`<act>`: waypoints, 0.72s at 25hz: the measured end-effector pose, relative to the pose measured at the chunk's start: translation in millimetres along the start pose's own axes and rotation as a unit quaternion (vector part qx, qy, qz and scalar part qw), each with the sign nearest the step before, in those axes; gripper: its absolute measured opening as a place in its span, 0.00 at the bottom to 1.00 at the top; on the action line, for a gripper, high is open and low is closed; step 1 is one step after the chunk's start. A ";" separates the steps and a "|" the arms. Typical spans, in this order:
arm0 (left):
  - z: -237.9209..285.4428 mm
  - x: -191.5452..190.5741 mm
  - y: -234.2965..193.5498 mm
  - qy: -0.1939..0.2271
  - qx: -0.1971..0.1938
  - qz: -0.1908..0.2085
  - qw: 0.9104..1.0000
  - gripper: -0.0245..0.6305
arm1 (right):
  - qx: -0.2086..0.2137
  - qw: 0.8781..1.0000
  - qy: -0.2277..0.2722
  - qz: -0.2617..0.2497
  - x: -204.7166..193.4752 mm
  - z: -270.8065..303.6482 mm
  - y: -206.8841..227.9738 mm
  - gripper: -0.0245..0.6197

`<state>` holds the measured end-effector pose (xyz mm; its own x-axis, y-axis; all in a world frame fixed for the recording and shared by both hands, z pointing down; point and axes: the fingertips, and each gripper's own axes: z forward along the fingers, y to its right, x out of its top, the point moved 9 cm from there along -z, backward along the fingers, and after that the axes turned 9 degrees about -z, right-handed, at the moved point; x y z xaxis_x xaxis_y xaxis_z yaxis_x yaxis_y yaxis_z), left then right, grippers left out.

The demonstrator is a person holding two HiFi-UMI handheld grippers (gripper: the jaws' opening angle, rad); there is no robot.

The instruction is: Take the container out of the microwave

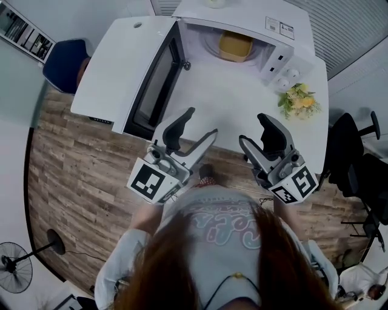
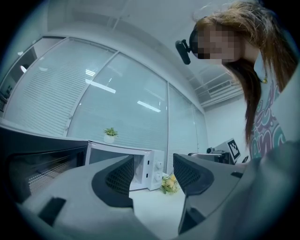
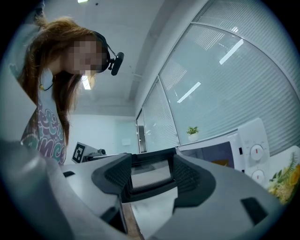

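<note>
- Table (image 1: 218,103): white top, bears the microwave at its far end; bare surface lies between it and your two grippers
- Microwave (image 1: 242,15): white, cavity exposed and lit, control knobs on its right side
- Microwave door (image 1: 121,66): swung fully open to your left, dark window facing you; it stands near the left gripper's line of travel, so mind it on the way in
- Left gripper (image 1: 195,126): jaws spread wide with nothing between them, held over the table's near edge, well short of the cavity
- Right gripper (image 1: 257,134): jaws likewise parted wide and empty, level with the left one
- Container (image 1: 235,46): yellow, sits inside the cavity on the turntable, untouched
- Flowers (image 1: 298,100): small sprig lying on the table just right of the microwave, clear of the route
- Step in hand, as judged: the approach, door already open, nothing gripped yet
- Next move calls for: reach forward into the cavity, bracket the container with parted jaws, close, then draw it straight out toward you
</note>
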<state>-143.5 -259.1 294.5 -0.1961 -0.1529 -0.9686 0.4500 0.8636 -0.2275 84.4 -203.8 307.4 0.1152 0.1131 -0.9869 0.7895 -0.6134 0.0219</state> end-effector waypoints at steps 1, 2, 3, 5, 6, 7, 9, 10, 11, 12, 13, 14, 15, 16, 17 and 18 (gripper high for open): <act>1.3 0.2 -2.3 -0.003 -0.002 -0.002 1.000 0.42 | -0.001 1.000 0.001 0.000 -0.9 2.2 0.6 0.47; 2.6 0.2 -4.5 -0.005 -0.004 -0.004 1.000 0.42 | -0.003 1.000 0.001 -0.001 -2.1 4.2 1.2 0.47; 3.9 0.1 -6.8 -0.004 -0.006 -0.005 1.000 0.42 | -0.004 1.000 0.001 -0.001 -3.5 6.3 1.9 0.47; 6.8 -0.3 -12.0 0.000 -0.012 -0.007 1.000 0.42 | -0.007 1.000 0.000 -0.001 -6.3 10.3 4.5 0.47; 8.2 -1.4 -15.1 -0.003 -0.013 -0.007 1.000 0.42 | -0.010 1.000 0.001 -0.001 -7.6 11.7 6.1 0.47; 9.6 -2.9 -18.3 -0.005 -0.013 -0.008 1.000 0.42 | -0.014 1.000 0.000 0.000 -8.9 12.6 7.5 0.47; 13.7 -4.2 -23.4 -0.004 -0.020 -0.011 1.000 0.42 | -0.023 1.000 0.000 0.002 -10.8 13.2 9.9 0.47; 16.3 -4.3 -25.1 -0.002 -0.026 -0.014 1.000 0.42 | -0.028 1.000 0.000 0.002 -11.3 13.4 11.1 0.47; 18.7 -5.1 -26.7 -0.004 -0.030 -0.016 0.999 0.42 | -0.031 1.000 0.000 0.001 -11.8 13.6 12.4 0.47; 20.9 -6.8 -28.1 -0.007 -0.031 -0.017 0.999 0.42 | -0.034 0.999 -0.001 0.001 -12.6 13.6 13.6 0.47; 22.7 -9.3 -29.4 -0.011 -0.032 -0.019 0.999 0.42 | -0.037 0.999 -0.003 0.001 -13.7 13.3 14.6 0.47; 24.4 -12.2 -30.6 -0.015 -0.033 -0.021 0.999 0.42 | -0.039 0.999 -0.007 0.002 -15.1 12.6 15.6 0.47; 26.6 -15.2 -31.4 -0.016 -0.035 -0.024 0.999 0.42 | -0.041 0.999 -0.011 0.002 -16.5 11.6 16.5 0.47; 29.3 -18.0 -31.8 -0.017 -0.038 -0.028 0.999 0.42 | -0.043 0.999 -0.014 0.001 -17.5 10.4 17.8 0.47; 32.7 -20.5 -32.1 -0.019 -0.040 -0.031 0.999 0.42 | -0.045 0.999 -0.016 0.001 -18.1 9.2 19.7 0.47; 36.4 -22.5 -32.5 -0.020 -0.042 -0.033 0.998 0.42 | -0.046 0.999 -0.018 0.000 -18.5 8.3 22.3 0.47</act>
<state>-122.0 -301.2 320.1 -0.1879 -0.2291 -0.9551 0.3626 0.8875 -0.2843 94.8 -226.1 324.8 0.0951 0.0832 -0.9920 0.8419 -0.5385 0.0355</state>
